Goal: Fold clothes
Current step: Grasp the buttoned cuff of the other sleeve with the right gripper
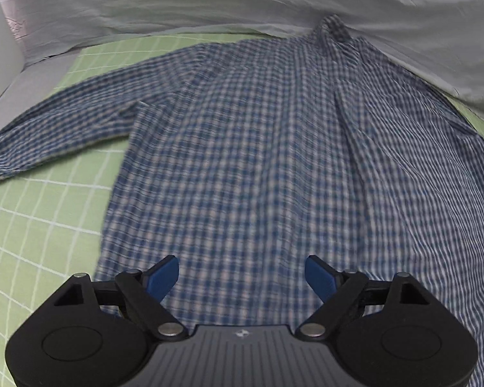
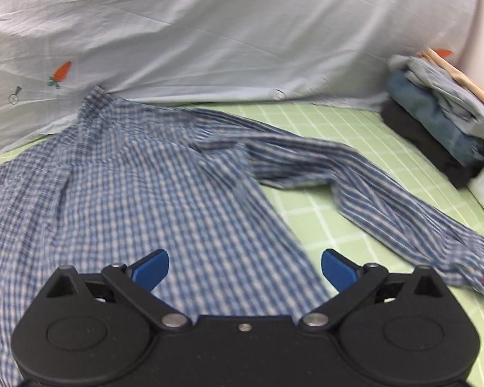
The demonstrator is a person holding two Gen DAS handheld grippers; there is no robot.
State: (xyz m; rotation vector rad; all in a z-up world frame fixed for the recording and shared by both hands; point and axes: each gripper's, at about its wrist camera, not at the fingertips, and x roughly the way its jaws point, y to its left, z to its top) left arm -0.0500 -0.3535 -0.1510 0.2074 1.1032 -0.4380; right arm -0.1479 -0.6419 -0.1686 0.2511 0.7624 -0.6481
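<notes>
Along the bottom of both frames, the left claw and right claw gape wide and empty above the blue checked shirt, spread mid-frame on the green grid-patterned sheet, with the pale carrot-print duvet across the top.

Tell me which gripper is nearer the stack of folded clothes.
Right. The right gripper, jaws open, hovers over the checked shirt with the stack of folded clothes ahead to its right. The left gripper sees no stack.
</notes>
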